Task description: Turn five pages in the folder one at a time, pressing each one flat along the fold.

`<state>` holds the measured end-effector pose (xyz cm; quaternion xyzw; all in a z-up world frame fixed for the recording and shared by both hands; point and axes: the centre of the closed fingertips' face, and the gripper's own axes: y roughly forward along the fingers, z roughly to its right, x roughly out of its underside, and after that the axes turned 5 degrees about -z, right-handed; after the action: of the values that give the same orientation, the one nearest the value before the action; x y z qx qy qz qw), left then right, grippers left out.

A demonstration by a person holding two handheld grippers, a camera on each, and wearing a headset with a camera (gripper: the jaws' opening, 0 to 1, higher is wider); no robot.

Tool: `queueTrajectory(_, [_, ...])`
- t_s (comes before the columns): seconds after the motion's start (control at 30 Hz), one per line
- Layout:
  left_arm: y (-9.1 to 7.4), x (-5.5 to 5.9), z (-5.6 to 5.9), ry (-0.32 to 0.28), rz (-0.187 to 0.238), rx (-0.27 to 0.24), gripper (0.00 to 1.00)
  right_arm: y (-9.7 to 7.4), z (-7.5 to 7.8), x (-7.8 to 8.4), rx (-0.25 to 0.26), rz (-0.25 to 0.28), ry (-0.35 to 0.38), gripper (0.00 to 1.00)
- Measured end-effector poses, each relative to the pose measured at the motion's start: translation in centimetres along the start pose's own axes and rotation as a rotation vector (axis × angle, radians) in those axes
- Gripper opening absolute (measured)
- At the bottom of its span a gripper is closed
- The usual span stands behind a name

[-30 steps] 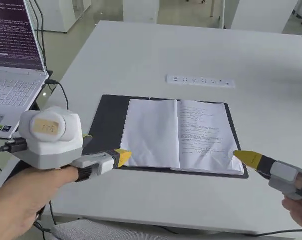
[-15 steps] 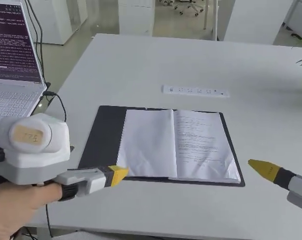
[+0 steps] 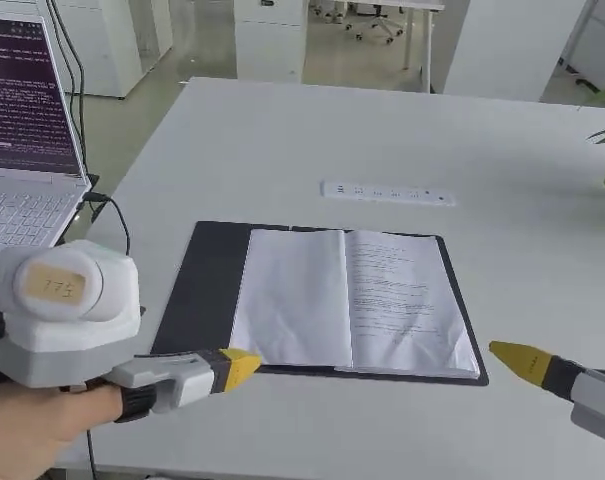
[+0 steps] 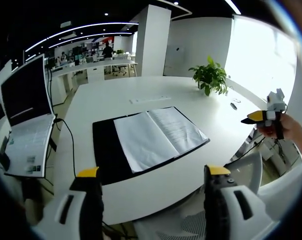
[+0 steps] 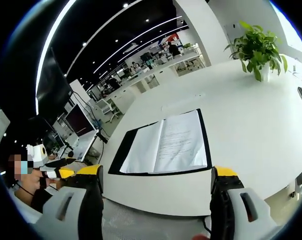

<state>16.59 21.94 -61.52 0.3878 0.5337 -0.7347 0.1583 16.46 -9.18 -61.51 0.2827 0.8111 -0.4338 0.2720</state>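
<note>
An open laptop [image 3: 27,150] sits at the left edge of the white worktop [image 3: 282,130], with a black cable [image 3: 117,215] looping from its near corner. A white power strip [image 3: 387,193] lies just beyond the folder, and a potted plant [image 4: 210,80] stands at the far right corner. The folder [image 3: 214,290] lies open and flat in the middle of the worktop, near the front edge. Its fold runs away from the person and its long axis runs left to right. Its white pages [image 3: 352,300] are spread over the centre and right, leaving bare black cover on the left. The left claw [image 3: 239,366] hovers off the folder's near left corner and the right claw [image 3: 522,360] off its near right corner. Neither touches it. Both have their jaws spread wide and hold nothing.
</note>
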Motion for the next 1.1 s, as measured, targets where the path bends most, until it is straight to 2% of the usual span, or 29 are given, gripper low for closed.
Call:
queueTrajectory(0.3, [1.8,0.4,0.6,0.000,-0.028,0.006,0.82,1.1,0.7,0.3,0.000,-0.019,-0.003,0.88])
queueTrajectory(0.57, [3.9,0.3,1.8,0.012,-0.044,0.021,0.82,1.9,1.4,0.7,-0.002,-0.038,-0.007,0.87])
queueTrajectory(0.73, [5.8,0.4,3.1,0.029,-0.060,0.035,0.82,2.5,1.7,1.2,-0.007,-0.050,0.000,0.87])
queueTrajectory(0.87, [7.7,0.3,4.6,0.067,-0.073,0.061,0.82,3.1,2.1,1.7,-0.014,-0.052,0.004,0.86])
queueTrajectory(0.9, [8.2,0.2,5.2,0.084,-0.073,0.069,0.82,3.2,2.1,1.8,-0.018,-0.053,0.004,0.86])
queueTrajectory(1.1, [11.4,0.0,7.3,0.127,-0.080,0.100,0.81,3.9,2.7,2.5,-0.021,-0.054,0.021,0.85])
